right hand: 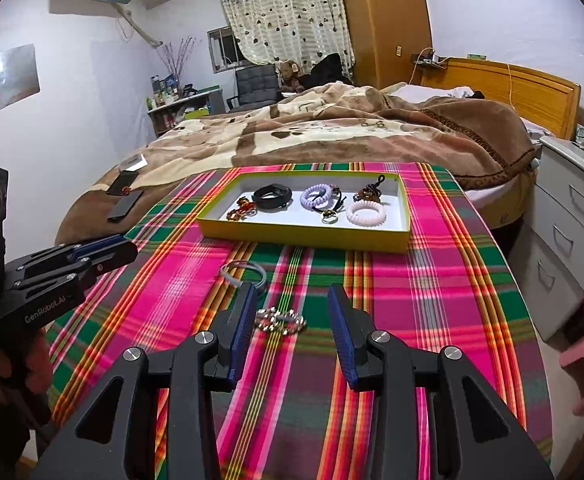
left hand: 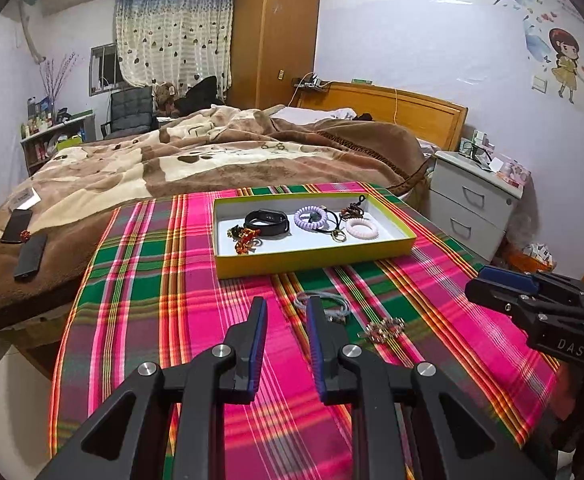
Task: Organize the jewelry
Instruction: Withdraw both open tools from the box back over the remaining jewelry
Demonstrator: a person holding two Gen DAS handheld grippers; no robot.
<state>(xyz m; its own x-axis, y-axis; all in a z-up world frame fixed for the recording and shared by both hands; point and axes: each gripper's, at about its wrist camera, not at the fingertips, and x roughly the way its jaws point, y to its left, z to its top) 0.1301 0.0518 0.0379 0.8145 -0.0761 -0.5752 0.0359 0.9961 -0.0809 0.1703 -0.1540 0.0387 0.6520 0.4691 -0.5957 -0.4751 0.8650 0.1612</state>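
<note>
Right wrist view, right gripper (right hand: 292,300) fingers released above beaded bracelet (right hand: 279,321), left gripper (left hand: 285,312) fingers released.

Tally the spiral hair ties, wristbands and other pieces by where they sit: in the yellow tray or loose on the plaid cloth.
In the yellow tray:
Spiral hair ties: 2, lilac and pale pink
Black wristband: 1
Red-gold beaded piece: 1
Dark beaded piece: 1
Small ring on a black cord: 1
Loose on the plaid cloth:
Grey band: 1
Metallic chain bracelet: 1
Total: 8

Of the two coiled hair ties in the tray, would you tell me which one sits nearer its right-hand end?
The pale pink coil; the lilac coil lies nearer the tray's middle, beside the black band.
</note>
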